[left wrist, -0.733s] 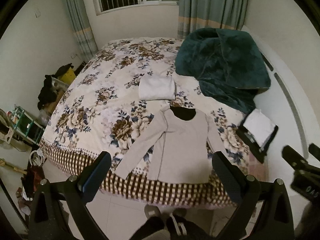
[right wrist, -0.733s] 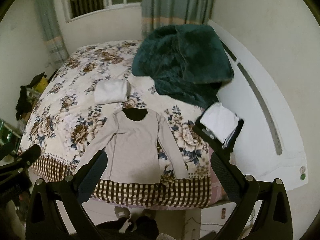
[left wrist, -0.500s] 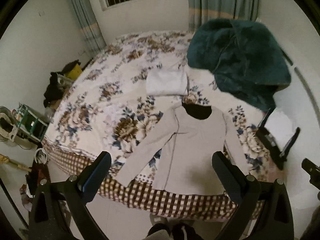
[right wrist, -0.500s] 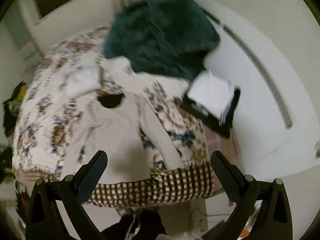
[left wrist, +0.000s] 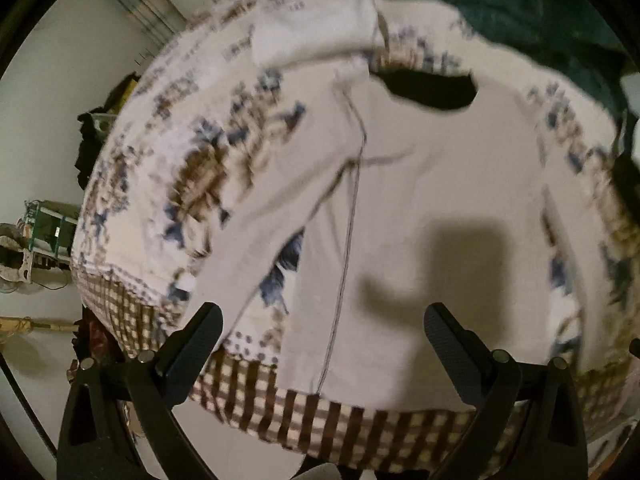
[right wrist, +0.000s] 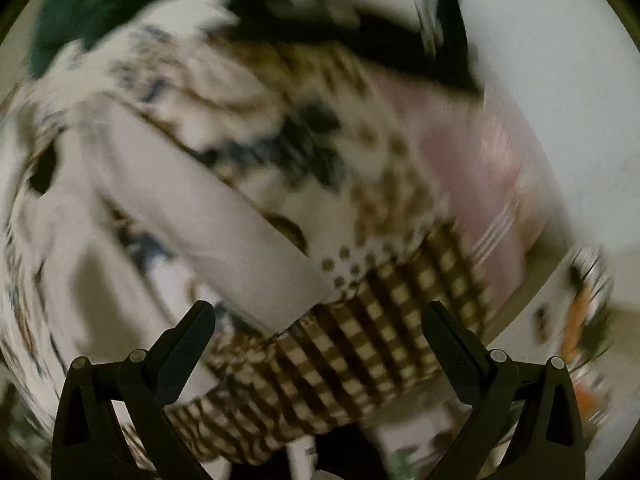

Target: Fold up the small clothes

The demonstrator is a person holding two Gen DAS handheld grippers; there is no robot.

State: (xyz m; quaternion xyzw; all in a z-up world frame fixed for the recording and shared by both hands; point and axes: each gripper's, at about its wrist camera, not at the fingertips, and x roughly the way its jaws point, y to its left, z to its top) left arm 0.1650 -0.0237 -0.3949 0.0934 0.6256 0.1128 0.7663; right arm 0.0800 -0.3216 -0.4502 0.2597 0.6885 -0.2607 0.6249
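A pale grey long-sleeved shirt (left wrist: 432, 200) lies flat on the floral bedspread (left wrist: 192, 168), its hem at the bed's near edge and its dark neck opening (left wrist: 432, 88) far from me. My left gripper (left wrist: 322, 340) is open and empty, just above the shirt's hem. My right gripper (right wrist: 318, 336) is open and empty, hovering above the cuff of the shirt's right sleeve (right wrist: 240, 236) near the checked border (right wrist: 360, 344). The right wrist view is blurred.
A folded white garment (left wrist: 312, 28) lies beyond the shirt's collar. A dark green blanket (left wrist: 520, 12) is heaped at the far right. A black-and-white bundle (right wrist: 360, 28) sits near the bed's right edge. Clutter stands on the floor at the left (left wrist: 44, 232).
Both grippers have dropped from high above the bed to close over the shirt, the left toward the hem, the right toward the right sleeve cuff. Both stayed open.
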